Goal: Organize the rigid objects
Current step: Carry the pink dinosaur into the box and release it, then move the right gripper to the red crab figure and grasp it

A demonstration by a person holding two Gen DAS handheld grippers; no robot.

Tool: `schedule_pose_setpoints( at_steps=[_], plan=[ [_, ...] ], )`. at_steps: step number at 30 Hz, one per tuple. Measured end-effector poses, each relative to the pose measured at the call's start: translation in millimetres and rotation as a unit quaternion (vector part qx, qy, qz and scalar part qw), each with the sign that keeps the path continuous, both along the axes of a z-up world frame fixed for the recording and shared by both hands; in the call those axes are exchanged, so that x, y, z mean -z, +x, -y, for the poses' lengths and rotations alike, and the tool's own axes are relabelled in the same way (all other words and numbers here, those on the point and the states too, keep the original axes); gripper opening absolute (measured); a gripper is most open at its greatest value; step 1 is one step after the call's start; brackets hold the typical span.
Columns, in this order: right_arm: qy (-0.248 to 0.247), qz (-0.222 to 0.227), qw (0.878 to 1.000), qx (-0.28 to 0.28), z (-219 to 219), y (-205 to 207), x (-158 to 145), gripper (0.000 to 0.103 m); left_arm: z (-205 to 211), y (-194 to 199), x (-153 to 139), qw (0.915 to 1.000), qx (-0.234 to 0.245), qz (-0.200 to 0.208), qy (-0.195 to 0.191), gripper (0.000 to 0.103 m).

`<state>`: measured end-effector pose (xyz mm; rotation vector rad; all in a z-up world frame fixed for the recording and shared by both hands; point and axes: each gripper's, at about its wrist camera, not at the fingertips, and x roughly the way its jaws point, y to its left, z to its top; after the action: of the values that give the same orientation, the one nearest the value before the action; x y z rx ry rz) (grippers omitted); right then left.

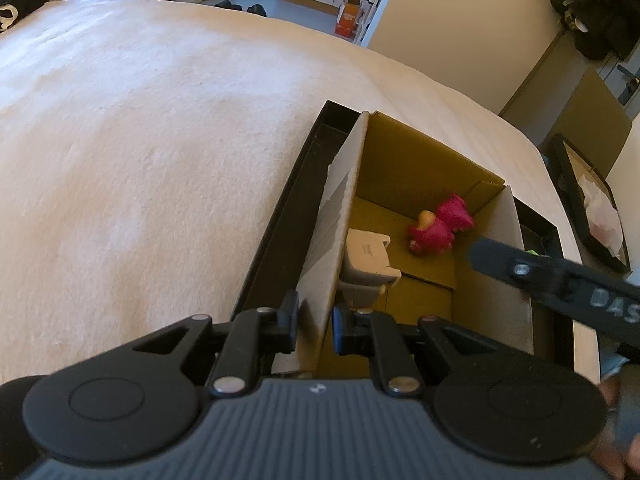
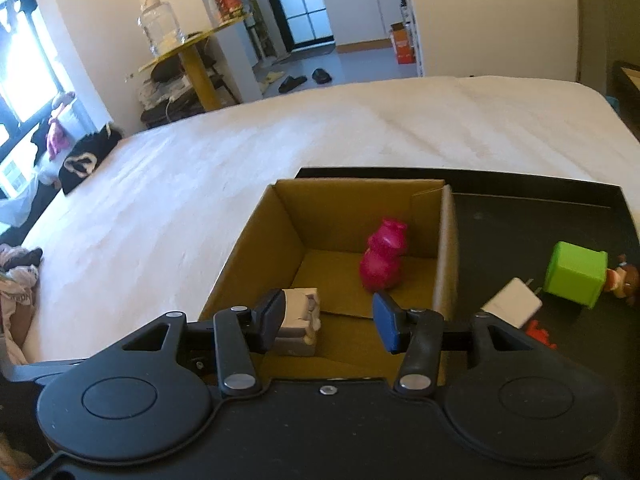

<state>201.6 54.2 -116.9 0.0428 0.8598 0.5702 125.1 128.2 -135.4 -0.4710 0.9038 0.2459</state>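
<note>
Spreading wide under everything is the white bed, and on it a black tray carrying the cardboard box. Left gripper pinches the box's near wall, fingers nearly closed on the cardboard. Right gripper hovers over the box, fingers spread apart, holding nothing. Two pieces look sorted inside: a pink toy and a grey-white block. Waiting on the tray: green cube, white charger, a brown figure cut off at the edge, and an orange scrap, too hidden to identify.
</note>
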Motion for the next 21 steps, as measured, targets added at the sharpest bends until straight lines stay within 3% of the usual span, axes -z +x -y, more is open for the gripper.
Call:
schedule_pose_setpoints(
  at_steps=[10,21],
  plan=[
    [0.008,0.016,0.998,0.054,48.0,0.0,-5.4,0.049,8.5,2.0,-2.8,0.9997,0.007,-0.005,0.024,0.014],
    [0.004,-0.003,0.995,0.102,82.6,5.0,20.8,0.049,14.1,3.5,-6.0,0.9986,0.003,-0.013,0.051,0.016]
  ],
)
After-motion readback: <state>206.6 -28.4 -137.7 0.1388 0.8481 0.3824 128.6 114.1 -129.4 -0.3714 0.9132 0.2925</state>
